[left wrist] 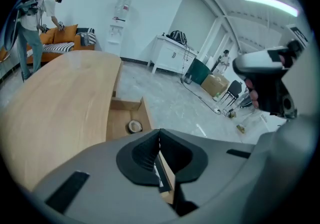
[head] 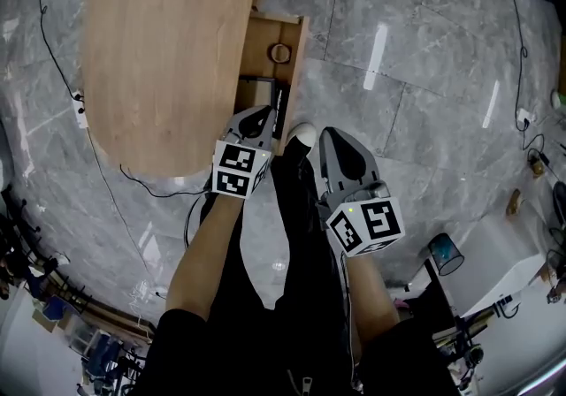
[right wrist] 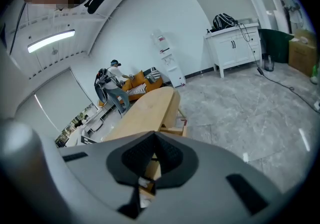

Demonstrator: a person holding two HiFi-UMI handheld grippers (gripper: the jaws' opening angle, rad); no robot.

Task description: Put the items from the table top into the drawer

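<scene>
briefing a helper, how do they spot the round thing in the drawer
Find the long wooden table; an open drawer juts from its side. On the drawer's floor lies a small ring-shaped roll, the only round thing there, apart from the flat dark item.

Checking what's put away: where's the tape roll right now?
In the head view the tape roll lies in the open drawer on the table's right side, just beyond the left gripper.

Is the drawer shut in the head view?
No, the drawer stands pulled out from the table, with a roll lying inside it.
</scene>
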